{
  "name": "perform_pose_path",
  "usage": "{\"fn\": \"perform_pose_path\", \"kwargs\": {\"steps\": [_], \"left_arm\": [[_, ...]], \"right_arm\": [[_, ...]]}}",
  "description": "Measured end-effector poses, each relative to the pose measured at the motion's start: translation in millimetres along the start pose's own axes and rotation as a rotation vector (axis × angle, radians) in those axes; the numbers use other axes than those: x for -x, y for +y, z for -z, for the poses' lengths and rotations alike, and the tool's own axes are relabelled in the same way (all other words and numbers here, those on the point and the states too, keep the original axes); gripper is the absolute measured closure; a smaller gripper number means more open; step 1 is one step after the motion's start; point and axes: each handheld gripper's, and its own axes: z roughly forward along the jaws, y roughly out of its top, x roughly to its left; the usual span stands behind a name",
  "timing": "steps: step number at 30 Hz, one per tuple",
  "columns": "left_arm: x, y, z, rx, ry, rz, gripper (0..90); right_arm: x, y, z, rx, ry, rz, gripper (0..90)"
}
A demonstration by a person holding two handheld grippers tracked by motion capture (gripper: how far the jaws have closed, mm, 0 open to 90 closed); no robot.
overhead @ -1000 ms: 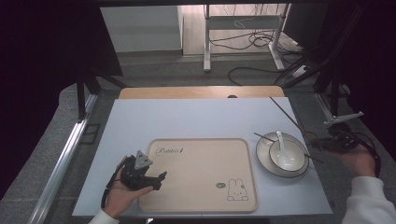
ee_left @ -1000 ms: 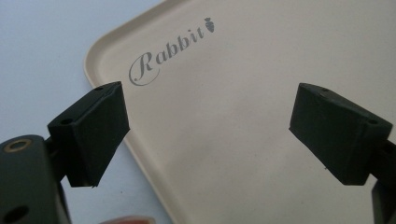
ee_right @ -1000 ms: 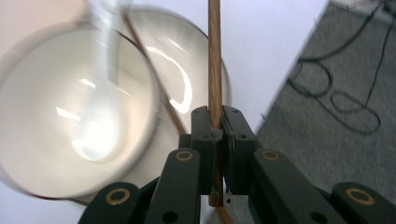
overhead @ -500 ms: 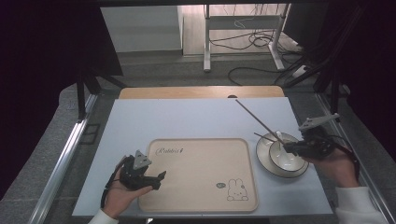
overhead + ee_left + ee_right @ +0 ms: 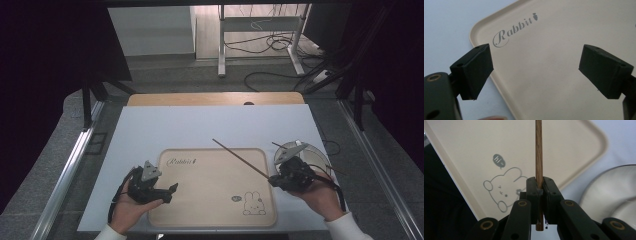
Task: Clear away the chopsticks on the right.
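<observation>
the right gripper (image 5: 274, 178) has its jaws clamped tight on the lower end of a wooden chopstick (image 5: 240, 158), which slants up and away over the beige tray (image 5: 210, 220); in the right gripper view the chopstick (image 5: 539, 152) rises straight from between the pads, above the tray's rabbit drawing (image 5: 504, 190). the tray lies on the white table (image 5: 150, 130) with nothing resting in it. just right of the tray sits a grey plate (image 5: 315, 152), partly hidden behind the right gripper. the left gripper (image 5: 167, 192) hovers at the tray's near left corner, jaws spread wide and holding nothing.
</observation>
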Motion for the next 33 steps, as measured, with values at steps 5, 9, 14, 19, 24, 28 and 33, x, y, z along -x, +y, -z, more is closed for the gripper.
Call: {"fn": "perform_pose_path", "kwargs": {"steps": [5, 9, 14, 19, 24, 28, 33], "left_arm": [[0.3, -0.2, -0.2, -0.001, 0.000, 0.002, 12.0], [0.0, -0.3, -0.9, -0.008, 0.001, -0.001, 12.1], [0.4, -0.6, -2.1, -0.011, 0.001, -0.001, 12.1], [1.1, -0.6, -2.8, -0.016, 0.001, -0.005, 12.1], [1.0, -0.7, -2.9, -0.016, 0.001, -0.006, 12.1], [0.8, -0.9, -3.2, -0.018, 0.002, -0.007, 12.2], [0.0, -1.1, -2.5, -0.016, 0.004, -0.006, 12.2]], "right_arm": [[-9.6, -0.1, -28.7, -0.061, 0.011, 0.009, 83.9], [-14.2, -1.2, -46.0, -0.098, 0.018, 0.004, 83.8], [-18.2, -0.4, -59.3, -0.129, 0.010, 0.007, 83.6], [-23.5, 0.9, -70.4, -0.156, -0.003, 0.026, 83.3], [-25.3, 0.9, -76.9, -0.171, -0.013, 0.041, 83.0], [-26.5, 0.4, -77.4, -0.167, -0.022, 0.053, 76.6], [-29.6, 3.7, -61.7, -0.084, -0.060, 0.088, 57.9]]}}
